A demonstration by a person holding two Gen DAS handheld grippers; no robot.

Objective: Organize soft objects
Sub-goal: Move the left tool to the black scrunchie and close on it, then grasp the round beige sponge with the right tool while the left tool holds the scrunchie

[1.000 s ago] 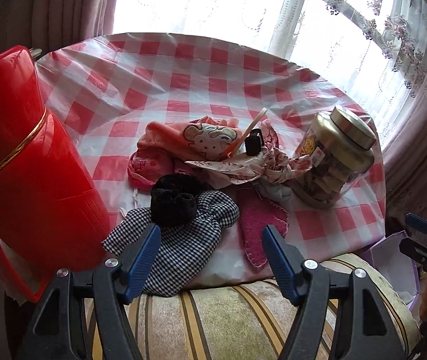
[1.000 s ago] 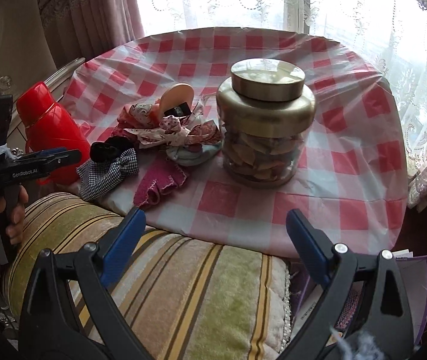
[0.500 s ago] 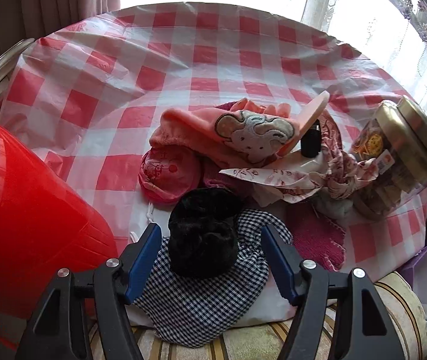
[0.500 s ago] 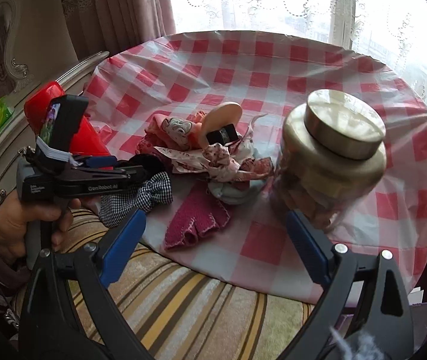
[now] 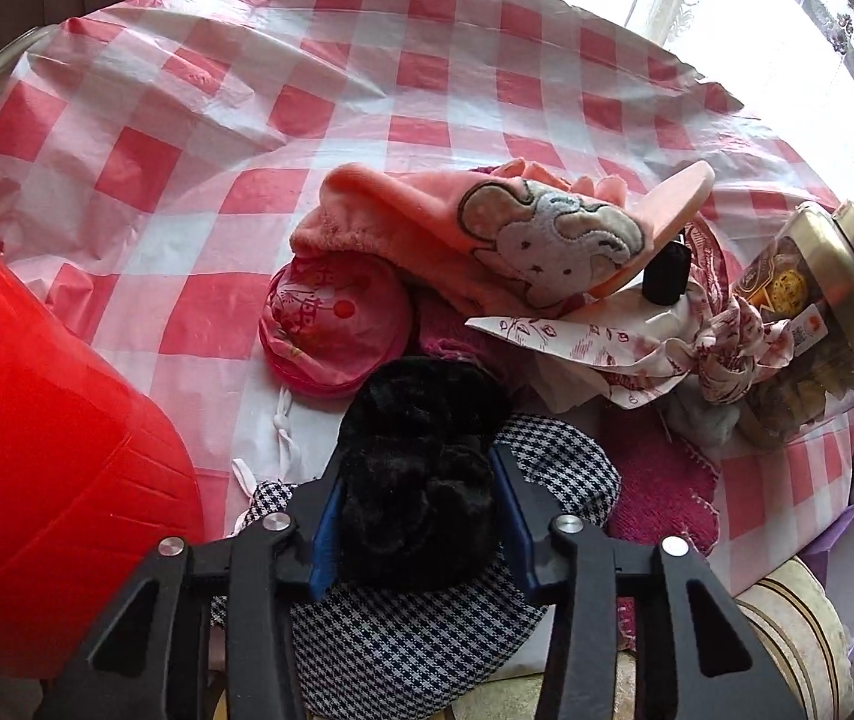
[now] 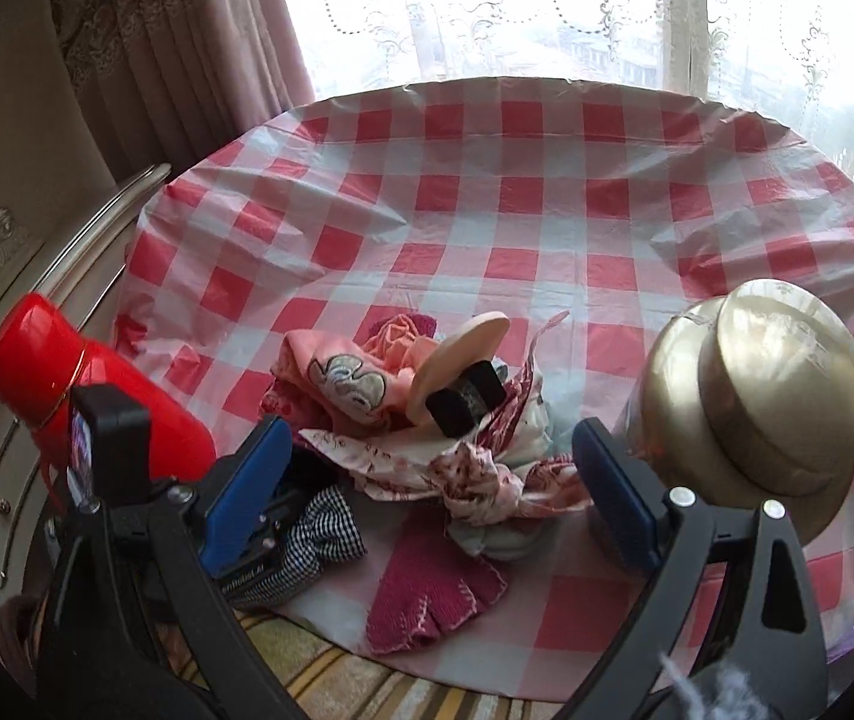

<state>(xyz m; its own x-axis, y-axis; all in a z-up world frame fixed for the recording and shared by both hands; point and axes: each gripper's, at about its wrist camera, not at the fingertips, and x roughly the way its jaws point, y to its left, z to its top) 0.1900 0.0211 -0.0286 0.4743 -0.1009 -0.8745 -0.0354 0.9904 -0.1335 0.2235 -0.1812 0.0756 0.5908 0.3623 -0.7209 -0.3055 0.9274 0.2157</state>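
Black fluffy scrunchie [image 5: 421,468] on checked cloth [image 5: 403,636], near edge of bench [image 5: 367,90]. My left tongs [image 5: 418,516] closing on it, blue pads touching its sides. Behind it: pink pouch [image 5: 337,324], pink towel with mouse patch [image 5: 487,234], floral scarf [image 5: 667,342], dark pink cloth [image 6: 427,594]. Red flask [image 5: 37,450] left, gold-lidded jar [image 6: 775,396] right. My right tongs [image 6: 427,498] released, nothing gripped, over scarf.

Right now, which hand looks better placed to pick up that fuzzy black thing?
The left. The left gripper already straddles the black fuzzy piece, jaws closing on it. The right gripper hangs open over the floral cloth, off to the side.
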